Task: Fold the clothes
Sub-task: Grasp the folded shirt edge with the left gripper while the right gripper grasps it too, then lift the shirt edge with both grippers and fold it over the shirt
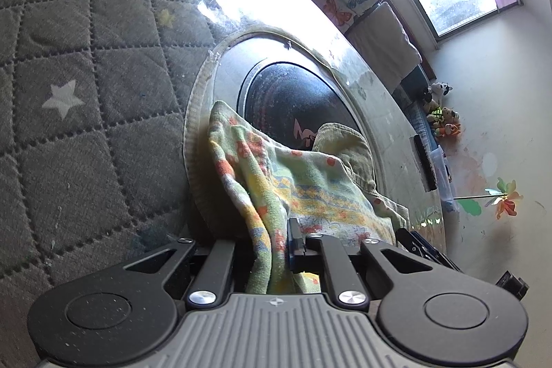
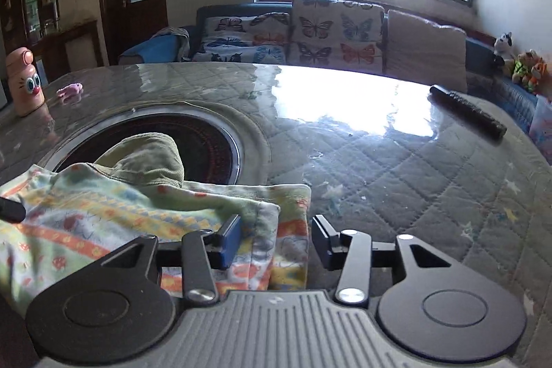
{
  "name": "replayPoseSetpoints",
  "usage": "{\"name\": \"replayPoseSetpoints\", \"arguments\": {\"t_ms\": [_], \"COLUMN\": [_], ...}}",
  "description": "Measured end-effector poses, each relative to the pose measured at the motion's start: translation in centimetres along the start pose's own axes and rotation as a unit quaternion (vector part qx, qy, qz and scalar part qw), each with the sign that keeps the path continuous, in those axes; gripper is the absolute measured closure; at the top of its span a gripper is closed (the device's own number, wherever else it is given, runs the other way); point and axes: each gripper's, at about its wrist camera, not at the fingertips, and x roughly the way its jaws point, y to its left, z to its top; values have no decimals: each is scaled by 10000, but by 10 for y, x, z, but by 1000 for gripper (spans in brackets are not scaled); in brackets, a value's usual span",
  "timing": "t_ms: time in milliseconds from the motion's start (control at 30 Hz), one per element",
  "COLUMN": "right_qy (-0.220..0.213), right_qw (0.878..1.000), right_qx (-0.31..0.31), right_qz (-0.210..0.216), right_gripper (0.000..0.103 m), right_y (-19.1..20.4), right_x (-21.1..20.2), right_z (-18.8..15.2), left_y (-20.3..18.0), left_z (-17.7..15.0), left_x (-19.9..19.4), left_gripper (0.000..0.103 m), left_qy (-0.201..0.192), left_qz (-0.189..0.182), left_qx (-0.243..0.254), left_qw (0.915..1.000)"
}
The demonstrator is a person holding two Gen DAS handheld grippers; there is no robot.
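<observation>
A green patterned garment [image 1: 303,192] with orange and yellow prints lies on the table, with an olive corduroy part [image 1: 348,147] behind it. My left gripper [image 1: 276,247] is shut on a bunched fold of this garment. In the right wrist view the garment [image 2: 103,212] spreads to the left, its folded edge between my fingers. My right gripper [image 2: 276,238] is open around that edge, the blue pad [image 2: 230,240] resting on the cloth. The olive part [image 2: 148,161] lies over the round cooktop.
The quilted star-print table cover [image 2: 414,188] lies under glossy plastic. A round black cooktop [image 2: 207,147] is set in the table. A pink bottle [image 2: 24,81], a small pink item [image 2: 70,90] and a black remote [image 2: 469,112] lie on it. A sofa with butterfly cushions [image 2: 334,33] stands behind.
</observation>
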Motion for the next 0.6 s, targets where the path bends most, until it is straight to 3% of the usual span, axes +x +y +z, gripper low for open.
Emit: {"name": "replayPoseSetpoints", "arguments": {"t_ms": [100,167,300,600], "right_qy": [-25,-39,-85,-518], "right_qw": [9998,9998,9994,9970], "right_qx": [178,208,304,563], "right_qz": [12,39,110,135], "right_gripper": [55,61,92,96], "right_y": [-1,1,3,-4], "right_x": [5,4,-1,-44], "right_z": [0,0,-1,-6], "left_y": [-1,-3,-7,-33], "left_z": [0,0,0,2], "left_x": [0,0,0,-10], "left_gripper": [92,92,92,93], "left_qy": [-2,-12,-47,-156], "left_qz": [35,75,174,87], "left_qx": [47,119,249,687], "left_qw": [10000,9999,9995,9975]}}
